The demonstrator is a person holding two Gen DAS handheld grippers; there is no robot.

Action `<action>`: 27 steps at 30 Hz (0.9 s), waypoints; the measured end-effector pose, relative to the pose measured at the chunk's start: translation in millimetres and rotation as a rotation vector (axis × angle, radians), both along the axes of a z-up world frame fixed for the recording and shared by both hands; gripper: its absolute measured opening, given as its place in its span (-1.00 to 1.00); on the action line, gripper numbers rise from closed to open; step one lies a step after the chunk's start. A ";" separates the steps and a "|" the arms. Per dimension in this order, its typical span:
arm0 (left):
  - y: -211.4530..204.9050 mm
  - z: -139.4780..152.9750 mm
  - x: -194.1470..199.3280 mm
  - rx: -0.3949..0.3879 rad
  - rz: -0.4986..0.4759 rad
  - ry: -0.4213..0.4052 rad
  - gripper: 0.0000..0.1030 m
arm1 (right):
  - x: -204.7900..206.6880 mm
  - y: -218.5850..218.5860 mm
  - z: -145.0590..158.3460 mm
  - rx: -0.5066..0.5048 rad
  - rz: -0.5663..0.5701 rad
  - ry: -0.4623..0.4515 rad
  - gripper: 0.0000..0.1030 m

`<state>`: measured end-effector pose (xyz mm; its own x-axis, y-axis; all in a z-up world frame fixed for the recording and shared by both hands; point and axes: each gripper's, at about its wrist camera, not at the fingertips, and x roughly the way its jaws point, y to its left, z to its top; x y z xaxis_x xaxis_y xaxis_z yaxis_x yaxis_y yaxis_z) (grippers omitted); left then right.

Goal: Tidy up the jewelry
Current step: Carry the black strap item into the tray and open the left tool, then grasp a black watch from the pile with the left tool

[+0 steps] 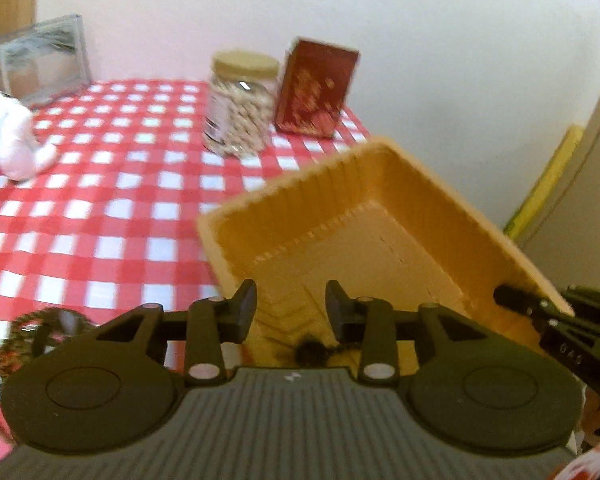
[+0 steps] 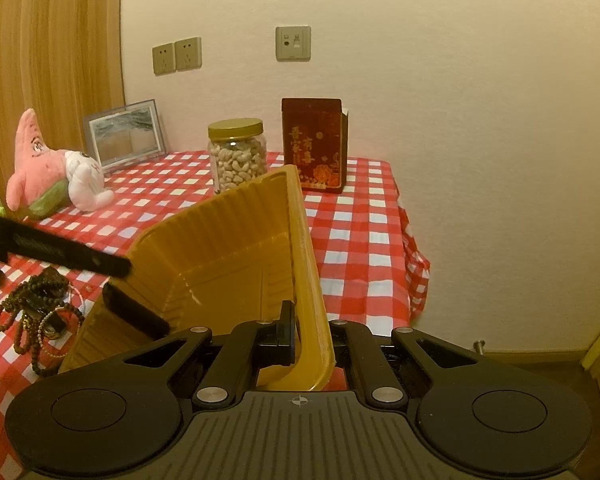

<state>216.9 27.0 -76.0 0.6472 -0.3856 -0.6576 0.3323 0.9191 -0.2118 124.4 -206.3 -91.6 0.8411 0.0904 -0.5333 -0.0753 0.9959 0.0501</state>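
Observation:
A yellow ribbed plastic tray (image 1: 352, 224) (image 2: 228, 248) is held tilted above the checkered table. My right gripper (image 2: 304, 336) is shut on the tray's right rim, one finger inside and one outside. My left gripper (image 1: 291, 312) is open at the tray's left side; its fingers (image 2: 132, 308) straddle the tray's left wall in the right wrist view. A small dark piece of jewelry (image 1: 310, 351) lies in the tray's near corner. A pile of beaded bracelets and necklaces (image 2: 40, 312) (image 1: 32, 332) lies on the cloth to the tray's left.
On the red-and-white checkered tablecloth (image 2: 360, 240) stand a jar of nuts (image 2: 238, 154), a red box (image 2: 314, 144), a picture frame (image 2: 126, 134) and plush toys (image 2: 52, 168) at the back. The table's right edge drops off near the wall.

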 end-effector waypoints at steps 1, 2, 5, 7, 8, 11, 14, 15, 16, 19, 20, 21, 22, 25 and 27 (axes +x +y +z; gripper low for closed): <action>8.1 4.1 -2.6 -0.001 0.015 -0.008 -0.34 | 0.3 -0.1 -0.2 0.000 0.001 0.000 -0.89; 17.4 7.1 -5.2 -0.001 0.032 -0.011 -0.34 | 0.7 -0.3 -0.3 0.002 0.003 0.001 -0.89; 45.1 8.9 -14.4 0.017 0.087 0.004 -0.34 | 1.1 -0.6 -0.5 0.002 0.005 0.001 -0.89; 59.8 5.9 -22.2 0.037 0.124 0.020 -0.35 | 0.7 -0.5 -0.2 0.002 0.006 0.002 -0.89; 68.6 2.9 -27.1 0.049 0.145 0.036 -0.35 | 0.7 -0.6 -0.3 0.001 0.006 0.002 -0.89; 87.3 -6.3 -38.6 0.079 0.196 0.072 -0.35 | 0.9 -0.9 -0.5 0.001 0.006 0.003 -0.89; 100.9 -15.9 -49.9 0.099 0.225 0.107 -0.35 | 1.2 -1.2 -0.5 0.001 0.006 0.002 -0.89; 103.8 -18.9 -51.7 0.111 0.231 0.114 -0.35 | 1.1 -1.1 -0.6 0.000 0.006 0.002 -0.89; 104.6 -22.1 -54.0 0.127 0.232 0.116 -0.35 | 1.2 -1.4 -0.7 -0.001 0.007 0.002 -0.89; 107.2 -29.7 -59.1 0.148 0.226 0.124 -0.34 | 1.2 -1.3 -0.4 -0.002 0.007 0.003 -0.89; 107.7 -30.9 -59.8 0.146 0.229 0.123 -0.34 | 1.4 -1.2 -0.4 -0.004 0.008 0.003 -0.89; 106.4 -32.2 -59.2 0.149 0.227 0.116 -0.34 | 1.2 -1.3 -0.3 -0.004 0.008 0.003 -0.89; 105.7 -32.3 -60.7 0.160 0.222 0.103 -0.34 | 1.3 -1.2 -0.1 -0.004 0.008 0.003 -0.89; 101.7 -33.7 -59.5 0.198 0.189 0.073 -0.34 | 1.2 -1.3 0.0 -0.006 0.008 0.003 -0.89; 100.3 -35.6 -56.8 0.228 0.166 0.049 -0.32 | 1.0 -0.2 0.4 -0.007 0.008 0.003 -0.89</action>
